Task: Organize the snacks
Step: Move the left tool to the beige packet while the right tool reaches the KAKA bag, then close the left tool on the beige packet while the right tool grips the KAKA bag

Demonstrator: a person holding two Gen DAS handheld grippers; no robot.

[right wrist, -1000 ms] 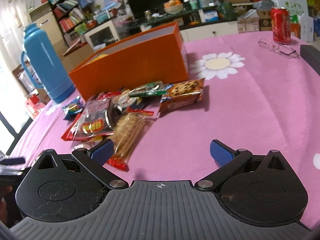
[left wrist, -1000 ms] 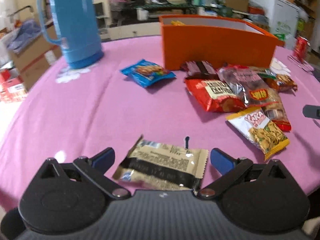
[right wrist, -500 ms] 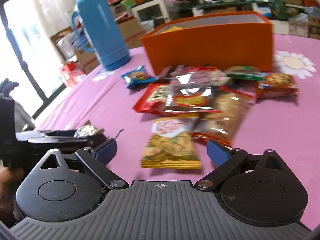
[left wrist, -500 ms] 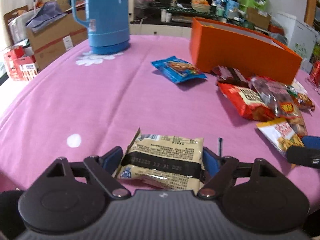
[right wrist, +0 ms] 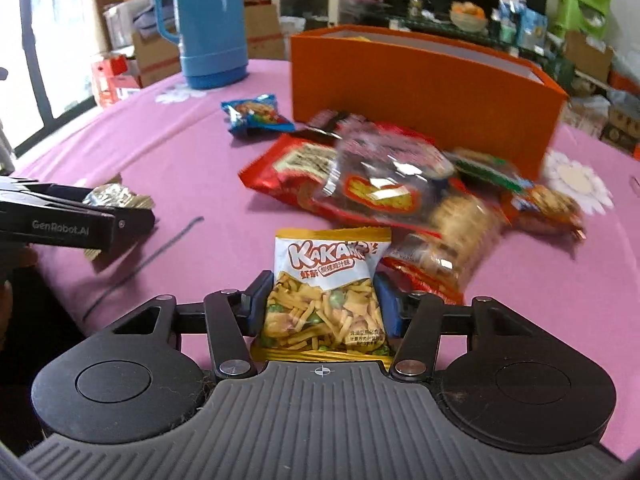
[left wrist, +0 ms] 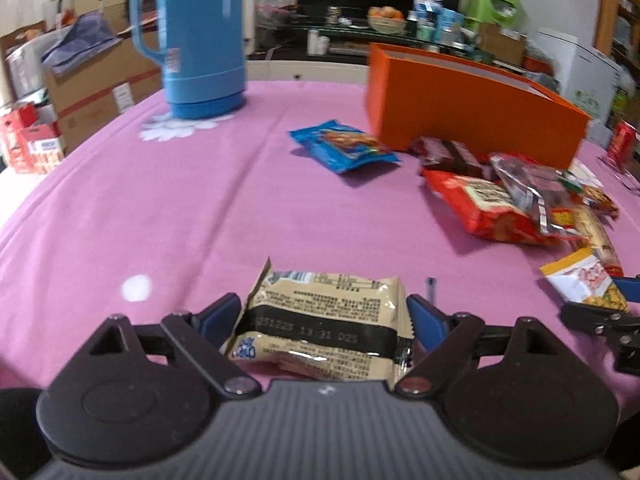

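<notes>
Left wrist first: left gripper (left wrist: 324,318) pads sit against both side edges of a beige snack packet (left wrist: 326,320) lying on the pink tablecloth (left wrist: 160,208); jaws have just eased a little wider, packet between them. Black band on it reads "251225 13:31 D25". One blue packet (left wrist: 344,145) lies alone by the orange box (left wrist: 472,114); one blue thermos (left wrist: 200,36) stands far left. A red can (left wrist: 621,145) at the right edge shows only here.

Right wrist: right gripper (right wrist: 322,304) has just been closing and clamps a yellow "KAKA" chip bag (right wrist: 326,292) flat on the cloth, near the snack pile (right wrist: 384,184). "GenRobot.AI" is printed on the other tool. Only this view shows a white daisy print (right wrist: 576,178) beside the box.
</notes>
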